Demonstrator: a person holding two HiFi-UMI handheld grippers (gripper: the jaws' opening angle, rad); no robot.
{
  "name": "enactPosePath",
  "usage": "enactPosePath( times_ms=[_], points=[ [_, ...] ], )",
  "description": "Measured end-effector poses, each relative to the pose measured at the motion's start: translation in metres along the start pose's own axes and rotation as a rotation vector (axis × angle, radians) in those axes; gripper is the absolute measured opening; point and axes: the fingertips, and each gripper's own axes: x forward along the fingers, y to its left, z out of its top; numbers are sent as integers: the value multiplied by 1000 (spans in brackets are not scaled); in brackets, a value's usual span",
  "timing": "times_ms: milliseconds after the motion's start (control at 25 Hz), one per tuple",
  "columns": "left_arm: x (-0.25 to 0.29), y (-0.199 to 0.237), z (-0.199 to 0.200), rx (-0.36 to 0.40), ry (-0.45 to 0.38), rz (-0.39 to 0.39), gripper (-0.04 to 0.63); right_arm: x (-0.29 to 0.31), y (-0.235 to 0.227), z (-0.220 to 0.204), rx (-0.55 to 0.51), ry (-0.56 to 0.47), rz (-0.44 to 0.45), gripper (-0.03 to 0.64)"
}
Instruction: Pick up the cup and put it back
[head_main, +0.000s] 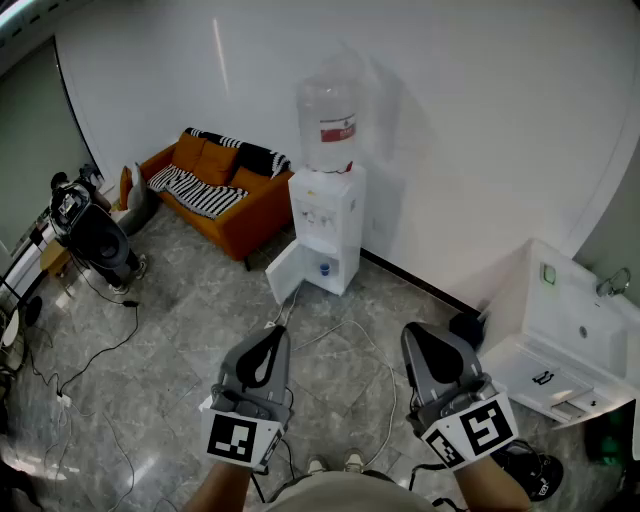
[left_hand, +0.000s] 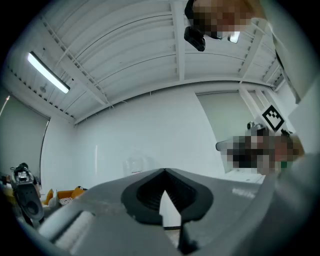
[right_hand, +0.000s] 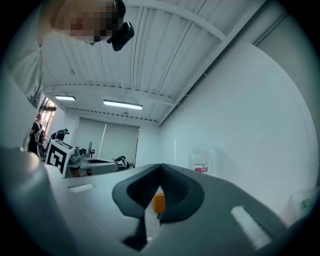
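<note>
Both pairs of tongs are riding empty: on the left tongs (head_main: 270, 342) and on the right tongs (head_main: 420, 345) the jaws are pressing together, with nothing clamped between them. We are holding them side by side, close to level with the tips a touch raised, and both are pointing at the water dispenser (head_main: 325, 235) well ahead.

The dispenser's lower cabinet door (head_main: 285, 272) is hanging open. Inside the compartment a small blue thing (head_main: 324, 268) is showing, which we are taking to be the cup, though it is too small to be sure. It is standing well apart from both tips, slightly nearer the line of the left tongs.

We are judging it to be light, thin-walled and easy to dent, so a gentle squeeze across the wall at mid-height looks safer than a pinch on the rim. It may also slide on smooth pads.

Beyond the left tongs an orange sofa (head_main: 215, 195) is standing, and off to the side of the right tongs a white sink unit (head_main: 570, 330).
</note>
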Motion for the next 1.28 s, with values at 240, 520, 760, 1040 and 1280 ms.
enactPosePath(
  times_ms=[240, 520, 760, 1040, 1280],
  points=[
    [-3, 2, -4, -8, -2, -11, 2, 5, 3, -2, 2, 4, 8, 3],
    [1, 1, -8, -9, 0, -23, 2, 8, -1, -5, 12, 2, 9, 3],
    [6, -1, -13, -8, 11, -25, 2, 9, -6, -8, 20, 0, 10, 3],
    [12, -6, -14, -2, 21, -16, 2, 6, -24, -11, 45, -5, -13, 181],
    [19, -14, -17, 6, 27, -4, 2, 3, -35, -17, 41, 7, 11, 198]
  ],
)
